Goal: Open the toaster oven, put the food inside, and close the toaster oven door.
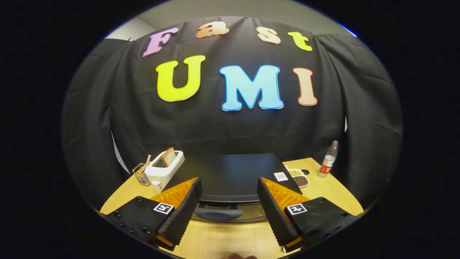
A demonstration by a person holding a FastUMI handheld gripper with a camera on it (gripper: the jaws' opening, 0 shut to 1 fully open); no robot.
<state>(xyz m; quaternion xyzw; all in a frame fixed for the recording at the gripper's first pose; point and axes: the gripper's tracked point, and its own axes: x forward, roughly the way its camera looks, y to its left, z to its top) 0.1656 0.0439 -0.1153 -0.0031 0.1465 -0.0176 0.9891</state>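
Hovering above the wooden table [222, 241], the gripper [228, 212] has its fingers spread wide, holding nothing. Just ahead, between them, sits the black toaster oven [231, 176], door handle [218, 213] facing the fingers and door closed.

My gripper [228, 210]: two wedge-shaped fingers [181, 216], jaws spread apart on nothing | inner faces: ribbed, saw-toothed pads | bodies: boxy housings with round screws along their edges | markings: one square black-and-white tag on each housing

hand-held gripper [229, 210] | fingers [179, 216] spread wide apart | nothing between them | pointing forward, level
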